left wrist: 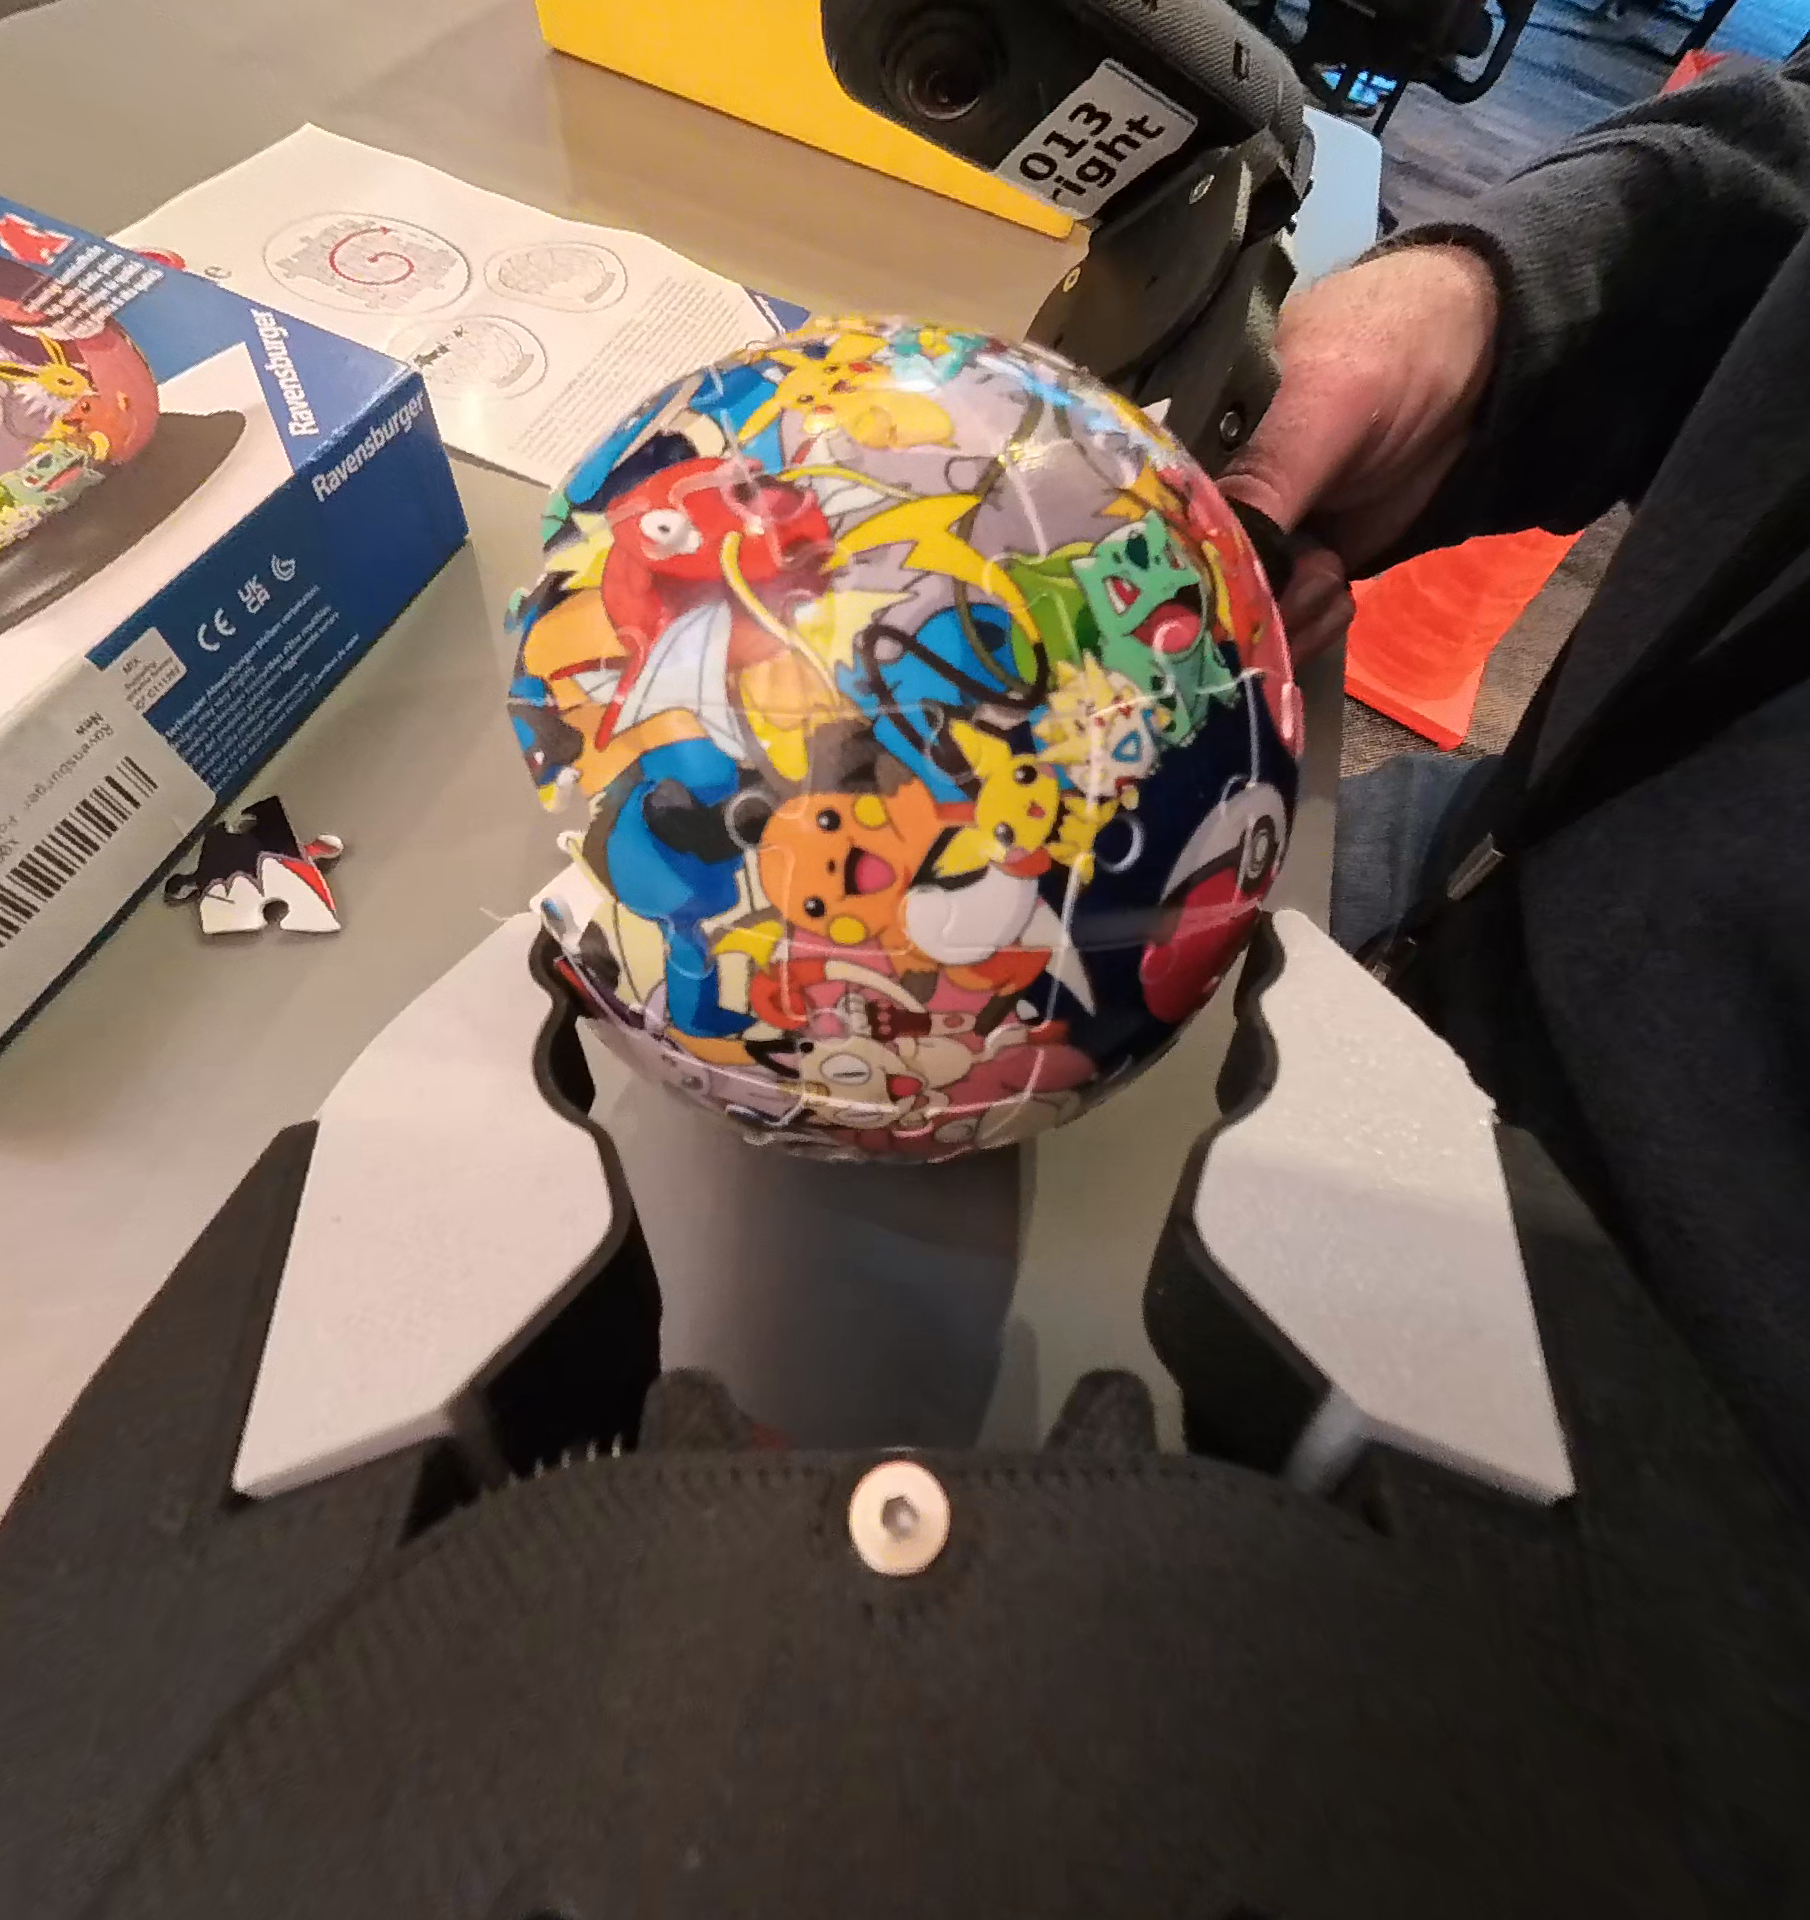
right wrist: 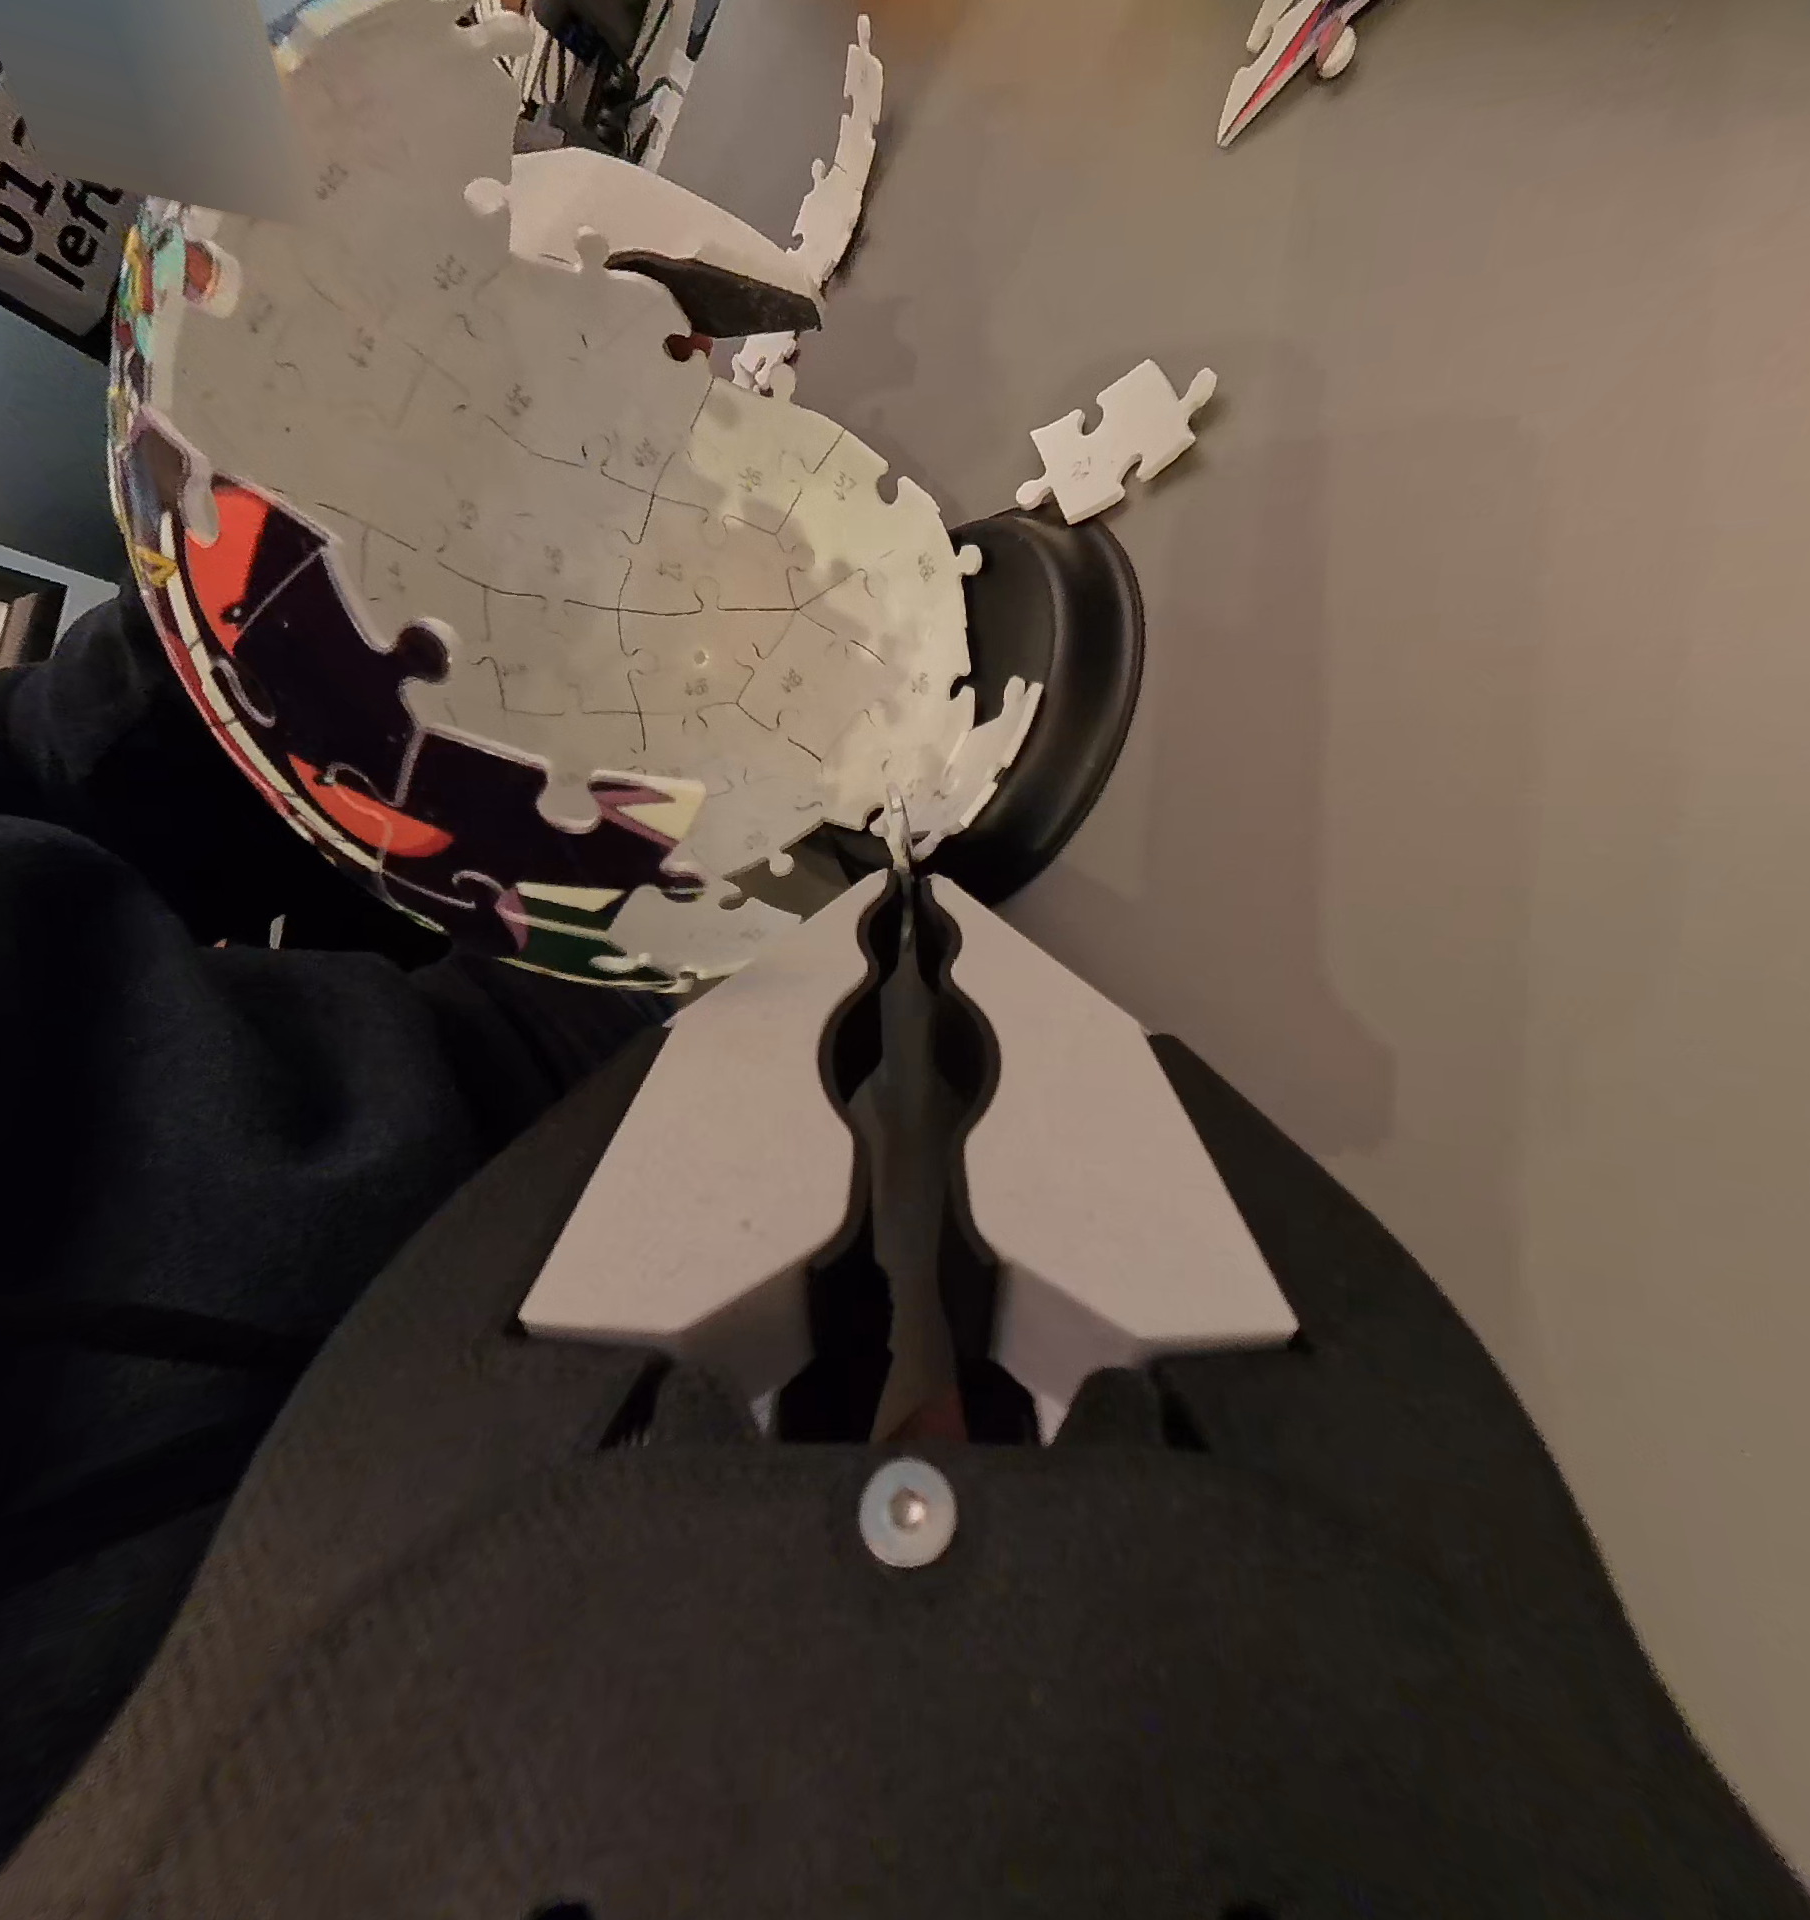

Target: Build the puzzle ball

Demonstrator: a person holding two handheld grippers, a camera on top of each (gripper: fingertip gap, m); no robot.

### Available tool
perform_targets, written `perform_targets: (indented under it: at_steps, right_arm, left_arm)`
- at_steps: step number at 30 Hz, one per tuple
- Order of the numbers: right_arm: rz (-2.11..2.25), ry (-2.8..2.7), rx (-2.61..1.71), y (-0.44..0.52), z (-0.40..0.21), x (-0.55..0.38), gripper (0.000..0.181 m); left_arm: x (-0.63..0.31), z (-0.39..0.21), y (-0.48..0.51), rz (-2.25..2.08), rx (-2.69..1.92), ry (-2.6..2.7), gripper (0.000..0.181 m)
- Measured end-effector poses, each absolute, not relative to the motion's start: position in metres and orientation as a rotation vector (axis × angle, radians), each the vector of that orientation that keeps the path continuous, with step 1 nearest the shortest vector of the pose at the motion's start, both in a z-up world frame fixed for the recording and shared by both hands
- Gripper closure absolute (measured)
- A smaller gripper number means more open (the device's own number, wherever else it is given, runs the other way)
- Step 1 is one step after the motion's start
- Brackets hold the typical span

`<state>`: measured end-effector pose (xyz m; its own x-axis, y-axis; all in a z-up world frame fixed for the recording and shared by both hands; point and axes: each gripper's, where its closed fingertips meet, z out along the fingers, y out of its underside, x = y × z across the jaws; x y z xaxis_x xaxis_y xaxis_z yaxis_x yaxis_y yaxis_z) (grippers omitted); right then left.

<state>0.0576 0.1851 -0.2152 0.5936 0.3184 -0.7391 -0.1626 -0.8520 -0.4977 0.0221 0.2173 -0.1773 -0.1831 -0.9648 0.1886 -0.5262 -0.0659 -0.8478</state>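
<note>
Two grippers meet at one puzzle ball (left wrist: 906, 738); the left gripper (left wrist: 906, 951) has its pale fingers (left wrist: 444, 1195) spread wide, their tips against the ball's lower flanks on either side, so its jaws clasp the ball and hold it above the grey table (left wrist: 101, 1195); the ball sits at the middle of the left wrist view, its bright cartoon shell whole on the near face; the right gripper's dark body (left wrist: 1140, 177) rises at the far right behind the ball, gripped by a person's hand (left wrist: 1368, 405) in a dark sleeve; a blue and white puzzle box (left wrist: 184, 582) lies at the left; a loose dark, red and white piece (left wrist: 257, 868) lies just beside the box's near corner; a printed instruction sheet (left wrist: 485, 312) lies beyond the box, and a yellow box (left wrist: 693, 62) stands at the far edge.

From the right wrist view the ball (right wrist: 568, 582) shows its open side, the white inner faces of joined pieces and a jagged rim; the right gripper (right wrist: 906, 883) has its jaws drawn together on a thin white piece (right wrist: 899, 821), edge-on, whose tip meets the ball's rim; a black round stand (right wrist: 1067, 675) lies just behind that rim on the table; a loose white piece (right wrist: 1114, 442) rests near the stand; another coloured piece (right wrist: 1285, 62) lies at the far right.
</note>
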Motion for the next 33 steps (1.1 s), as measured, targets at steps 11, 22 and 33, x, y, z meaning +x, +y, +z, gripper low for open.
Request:
perform_targets:
  at_steps: [11,22,33]
  right_arm:
    - [1.198,-0.104,-2.297,0.186,-0.216,0.061,0.181]
    - [1.2,-0.072,-2.305,0.189,-0.217,0.062,0.181]
    - [1.247,-0.035,-2.289,0.2,-0.214,0.056,0.18]
  left_arm:
    - [0.023,-0.178,0.22,-1.129,-1.566,1.771,0.063]
    - [0.024,-0.178,0.222,-1.029,-1.518,1.812,0.063]
    - [0.022,-0.178,0.227,-0.912,-1.45,1.861,0.063]
